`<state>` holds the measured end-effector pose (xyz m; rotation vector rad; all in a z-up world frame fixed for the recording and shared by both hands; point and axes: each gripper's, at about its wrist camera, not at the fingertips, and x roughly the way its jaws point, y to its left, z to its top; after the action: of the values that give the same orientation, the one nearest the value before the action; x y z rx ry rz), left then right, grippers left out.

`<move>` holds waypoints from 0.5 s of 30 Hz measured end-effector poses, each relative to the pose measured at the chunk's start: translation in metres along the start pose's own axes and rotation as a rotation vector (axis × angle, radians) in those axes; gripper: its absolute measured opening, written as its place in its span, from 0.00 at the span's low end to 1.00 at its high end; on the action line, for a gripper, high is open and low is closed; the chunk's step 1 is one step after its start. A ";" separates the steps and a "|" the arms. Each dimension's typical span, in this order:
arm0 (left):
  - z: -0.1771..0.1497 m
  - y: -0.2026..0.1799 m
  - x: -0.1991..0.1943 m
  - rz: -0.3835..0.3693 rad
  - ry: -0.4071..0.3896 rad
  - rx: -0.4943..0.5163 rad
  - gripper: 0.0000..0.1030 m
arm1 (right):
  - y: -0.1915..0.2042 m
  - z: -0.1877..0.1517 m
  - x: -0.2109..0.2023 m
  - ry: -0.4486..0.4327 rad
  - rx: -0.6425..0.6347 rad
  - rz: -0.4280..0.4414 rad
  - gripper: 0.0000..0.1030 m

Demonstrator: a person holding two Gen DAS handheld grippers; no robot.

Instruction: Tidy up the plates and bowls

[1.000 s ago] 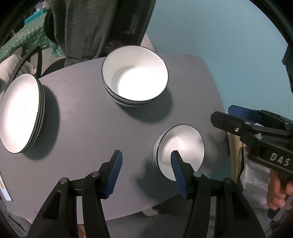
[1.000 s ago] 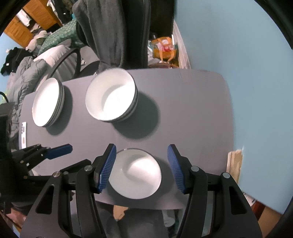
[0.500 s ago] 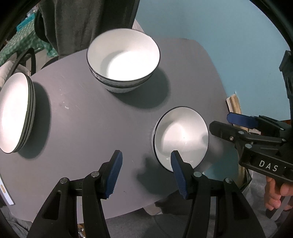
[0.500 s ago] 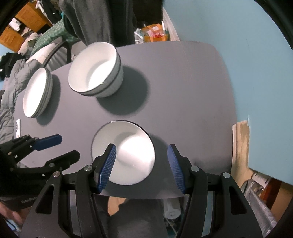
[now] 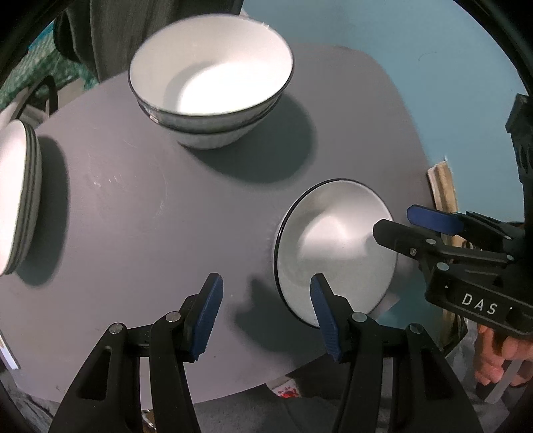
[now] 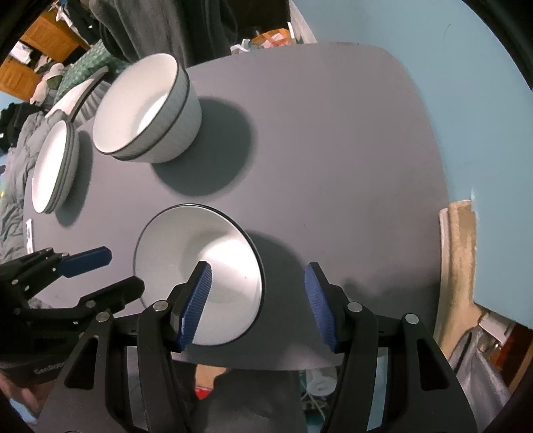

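Note:
On the grey table (image 5: 133,216) (image 6: 333,150), near its front edge, stands a single white bowl (image 5: 333,246) (image 6: 193,253) with a dark rim. My left gripper (image 5: 266,299) (image 6: 123,269) hangs open above its left rim, one pad over the bowl and one outside. My right gripper (image 6: 256,286) (image 5: 396,221) is open above its right rim in the same way. Neither pad touches the bowl. Farther back sit two nested white bowls (image 5: 213,83) (image 6: 146,110), and a stack of white plates (image 5: 16,200) (image 6: 50,166) stands at the left.
A chair draped with dark cloth (image 5: 133,30) stands behind the table. A blue wall (image 6: 449,83) runs along the right, with a pale board (image 6: 459,259) leaning beside the table. A small white flat thing (image 6: 29,233) lies at the table's left edge.
Both grippers have come down toward the single bowl, which now fills more of both views. The jaws stand as wide as before. The bowls and plates have not moved.

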<state>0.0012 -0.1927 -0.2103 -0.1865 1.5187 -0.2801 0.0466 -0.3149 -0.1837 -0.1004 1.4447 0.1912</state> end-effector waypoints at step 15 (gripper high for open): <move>0.008 0.009 0.033 -0.016 0.037 -0.082 0.54 | 0.006 0.013 0.026 0.055 -0.050 0.063 0.56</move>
<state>0.0108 -0.1943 -0.2443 -0.2600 1.5670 -0.2354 0.0612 -0.3048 -0.2080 -0.1022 1.4993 0.2782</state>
